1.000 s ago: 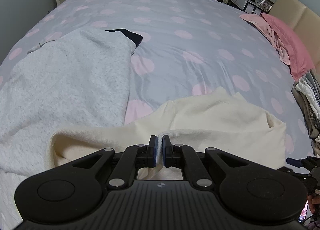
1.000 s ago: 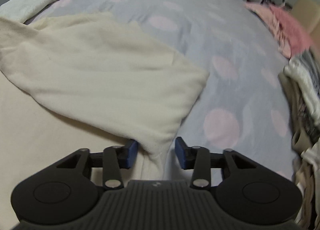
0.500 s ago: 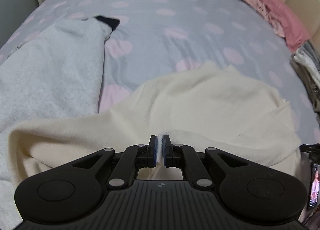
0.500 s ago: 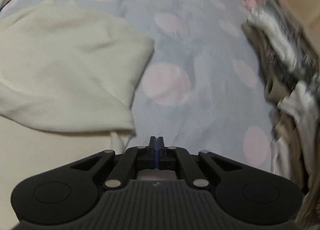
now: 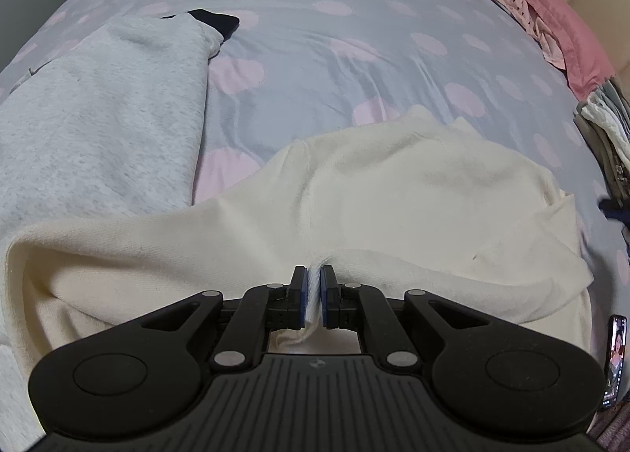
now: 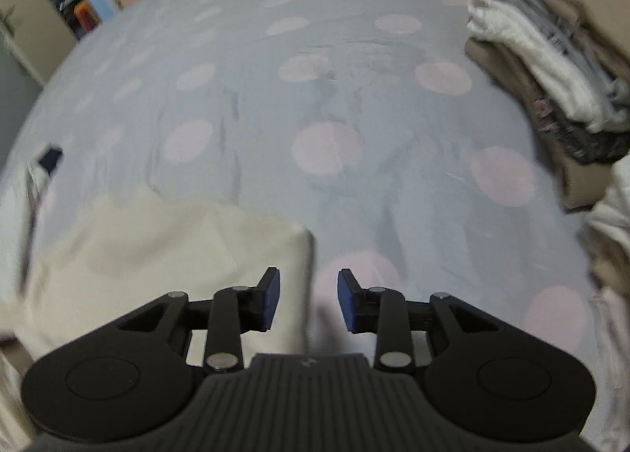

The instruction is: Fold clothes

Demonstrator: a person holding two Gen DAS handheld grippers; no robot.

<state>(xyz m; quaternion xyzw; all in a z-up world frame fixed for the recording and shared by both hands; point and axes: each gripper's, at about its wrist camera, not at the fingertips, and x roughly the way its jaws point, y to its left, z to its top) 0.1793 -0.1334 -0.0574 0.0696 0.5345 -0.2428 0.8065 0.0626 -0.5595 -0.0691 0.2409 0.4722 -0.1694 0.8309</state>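
Observation:
A cream garment [image 5: 393, 192] lies partly folded on the bed, its far part doubled over toward me. My left gripper [image 5: 313, 294] is shut on a pinched fold of its near edge. In the blurred right wrist view the same cream garment [image 6: 165, 251] lies at the lower left. My right gripper [image 6: 308, 304] is open and empty, just off the garment's right edge above the bedsheet.
A grey sweatshirt [image 5: 90, 109] with a dark cuff lies left on the grey, pink-dotted bedsheet [image 5: 354, 38]. Pink pillows [image 5: 551, 23] sit far right. A stack of folded clothes [image 6: 551, 70] stands at the right. A phone [image 5: 614, 361] lies at the lower right.
My right gripper shut, then opened again, and swung right off the cream garment toward the clothes stack. My left gripper kept its hold and shifted slightly.

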